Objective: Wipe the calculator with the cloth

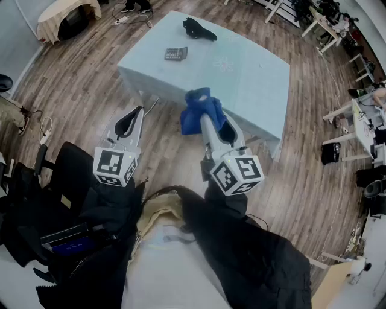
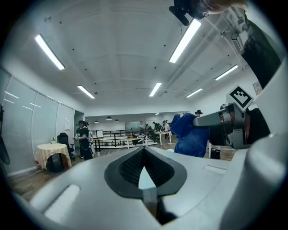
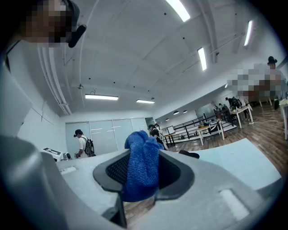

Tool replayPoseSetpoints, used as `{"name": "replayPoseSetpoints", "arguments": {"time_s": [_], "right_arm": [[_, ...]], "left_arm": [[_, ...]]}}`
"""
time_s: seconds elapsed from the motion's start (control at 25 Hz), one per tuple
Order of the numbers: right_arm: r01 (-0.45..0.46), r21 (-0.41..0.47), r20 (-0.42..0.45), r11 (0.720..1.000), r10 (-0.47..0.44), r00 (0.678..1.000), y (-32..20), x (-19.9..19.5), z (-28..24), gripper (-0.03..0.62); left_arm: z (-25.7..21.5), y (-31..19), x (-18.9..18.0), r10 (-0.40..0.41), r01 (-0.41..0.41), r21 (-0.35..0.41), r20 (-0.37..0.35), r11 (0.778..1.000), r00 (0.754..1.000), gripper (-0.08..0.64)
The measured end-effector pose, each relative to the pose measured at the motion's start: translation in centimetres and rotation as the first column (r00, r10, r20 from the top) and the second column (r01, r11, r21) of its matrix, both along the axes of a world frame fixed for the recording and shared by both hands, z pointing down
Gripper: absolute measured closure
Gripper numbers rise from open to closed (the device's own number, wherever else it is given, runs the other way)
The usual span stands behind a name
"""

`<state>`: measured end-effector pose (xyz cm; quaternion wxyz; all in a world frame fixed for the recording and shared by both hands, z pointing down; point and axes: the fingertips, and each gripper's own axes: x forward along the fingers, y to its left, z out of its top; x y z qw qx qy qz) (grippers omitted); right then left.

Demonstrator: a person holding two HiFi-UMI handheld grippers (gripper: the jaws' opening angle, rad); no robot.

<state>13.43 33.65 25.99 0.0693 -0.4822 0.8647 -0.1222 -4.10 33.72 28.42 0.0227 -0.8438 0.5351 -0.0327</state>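
Note:
A grey calculator lies on the far left part of the pale blue table. My right gripper is held in the air short of the table's near edge, shut on a bunched blue cloth. In the right gripper view the cloth sticks up between the pads of the right gripper. My left gripper hangs over the wooden floor left of the table, its jaws closed with nothing in them. The left gripper view shows the left gripper pointing up, with the cloth off to its right.
A black object rests at the table's far edge. A round table with a cream cover stands at the back left. White desks line the right side. Dark bags and a chair sit near my left. People stand far off in the room.

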Motion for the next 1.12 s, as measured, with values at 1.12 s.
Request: {"name": "replayPoseSetpoints", "arguments": {"time_s": [1.12], "right_arm": [[0.048, -0.078, 0.001, 0.996, -0.048, 0.999, -0.3, 4.2, 2.7, 0.445]], "left_arm": [[3.1, -0.9, 5.2, 0.006, -0.009, -0.092, -0.025, 0.996, 1.0, 0.557]]}}
